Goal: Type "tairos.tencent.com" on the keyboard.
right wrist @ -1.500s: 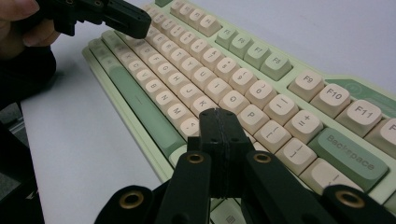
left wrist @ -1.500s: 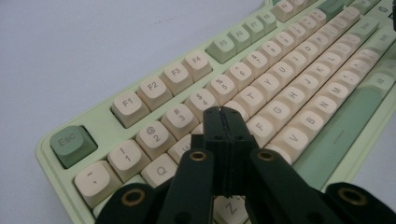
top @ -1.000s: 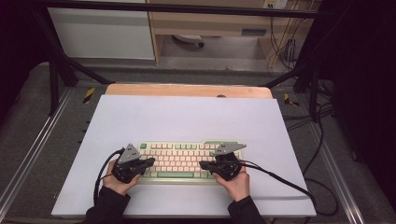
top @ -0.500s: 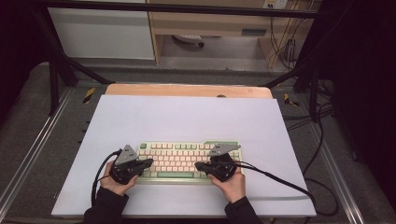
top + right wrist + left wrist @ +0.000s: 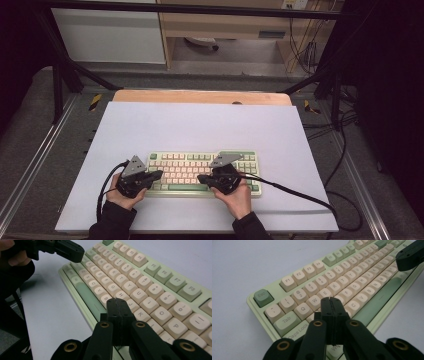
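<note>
A pale green keyboard (image 5: 202,170) with cream keys lies near the front of the white mat. My left gripper (image 5: 160,174) hovers over the keyboard's left end with its jaws pressed together and nothing between them. In the left gripper view its tip (image 5: 331,300) sits just above the keys (image 5: 329,287) of the left letter block. My right gripper (image 5: 200,178) is shut and empty too, and points left over the keyboard's lower middle. In the right gripper view its tip (image 5: 117,301) hangs over the letter keys beside the green space bar (image 5: 88,296). The other gripper (image 5: 67,250) shows farther off.
The white mat (image 5: 200,125) covers a wooden tabletop (image 5: 200,96), with bare mat behind and beside the keyboard. A black cable (image 5: 300,192) trails right from the right gripper across the mat. Metal frame rails (image 5: 30,165) run along both sides of the table.
My right gripper has slid left along the keyboard, towards the left gripper. The left gripper has stayed where it was, and both stay shut.
</note>
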The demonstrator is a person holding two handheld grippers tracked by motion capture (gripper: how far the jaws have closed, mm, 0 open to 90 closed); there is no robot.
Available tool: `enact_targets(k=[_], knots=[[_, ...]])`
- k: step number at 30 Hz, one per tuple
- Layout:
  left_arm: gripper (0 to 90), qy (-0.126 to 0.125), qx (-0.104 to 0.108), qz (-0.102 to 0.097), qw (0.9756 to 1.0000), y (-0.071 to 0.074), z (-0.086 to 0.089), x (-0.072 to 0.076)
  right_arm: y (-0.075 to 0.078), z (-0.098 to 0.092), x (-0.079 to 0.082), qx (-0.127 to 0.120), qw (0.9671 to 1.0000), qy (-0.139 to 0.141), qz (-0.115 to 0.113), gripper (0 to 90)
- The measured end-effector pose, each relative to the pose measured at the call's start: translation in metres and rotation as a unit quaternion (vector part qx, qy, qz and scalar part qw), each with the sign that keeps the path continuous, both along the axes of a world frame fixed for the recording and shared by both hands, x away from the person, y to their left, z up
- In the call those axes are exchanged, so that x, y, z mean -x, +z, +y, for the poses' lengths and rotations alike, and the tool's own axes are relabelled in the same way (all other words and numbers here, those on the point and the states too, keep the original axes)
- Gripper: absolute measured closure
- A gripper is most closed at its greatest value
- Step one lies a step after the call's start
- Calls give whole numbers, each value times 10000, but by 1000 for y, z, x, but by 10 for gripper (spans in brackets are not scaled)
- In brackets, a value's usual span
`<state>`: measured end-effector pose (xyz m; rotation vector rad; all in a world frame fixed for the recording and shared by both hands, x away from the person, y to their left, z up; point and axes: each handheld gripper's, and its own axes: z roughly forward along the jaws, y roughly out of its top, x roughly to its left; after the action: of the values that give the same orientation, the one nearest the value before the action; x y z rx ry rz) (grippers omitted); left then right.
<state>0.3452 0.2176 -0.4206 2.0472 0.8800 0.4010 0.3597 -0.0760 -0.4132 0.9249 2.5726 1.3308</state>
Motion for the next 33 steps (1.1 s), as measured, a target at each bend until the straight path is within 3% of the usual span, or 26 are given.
enact_targets(k=[13,24,33], knots=[[899,2,12,4,10000,0,1,-1,-11,21,-9,204,9998,-18,73,900],[899,-2,-5,13,10000,-1,0,-1,-19,24,-11,284,9996,28,73,900],[899,-2,-1,8,10000,-1,0,-1,-13,21,-8,232,9997,18,32,900]])
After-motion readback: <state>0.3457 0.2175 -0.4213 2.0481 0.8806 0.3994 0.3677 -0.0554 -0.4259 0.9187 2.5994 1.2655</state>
